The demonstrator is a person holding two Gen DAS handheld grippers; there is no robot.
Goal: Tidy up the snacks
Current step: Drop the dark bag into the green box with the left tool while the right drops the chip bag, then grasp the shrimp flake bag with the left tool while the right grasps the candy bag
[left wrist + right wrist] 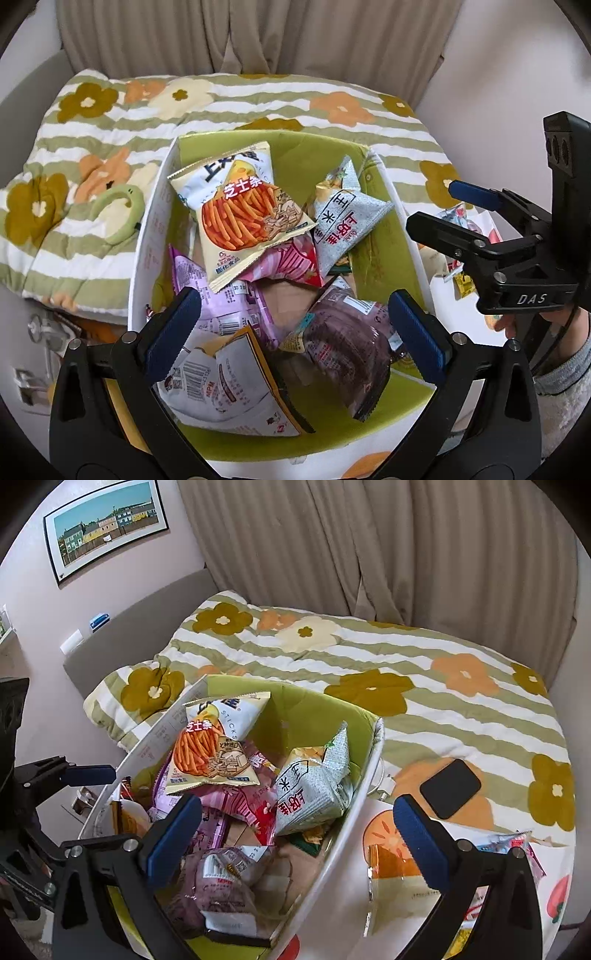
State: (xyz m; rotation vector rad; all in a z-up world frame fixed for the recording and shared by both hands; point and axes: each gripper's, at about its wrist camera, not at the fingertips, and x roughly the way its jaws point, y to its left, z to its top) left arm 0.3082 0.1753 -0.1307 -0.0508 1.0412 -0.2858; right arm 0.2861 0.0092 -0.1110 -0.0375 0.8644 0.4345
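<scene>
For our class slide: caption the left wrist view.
Open left gripper hovers above a green-lined bin of snack packets.

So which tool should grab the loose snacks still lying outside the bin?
Probably the right tool: it is open, and the loose packets lie just beyond its outer finger, beside the bin. The left tool, also open, hangs over the bin's contents.
</scene>
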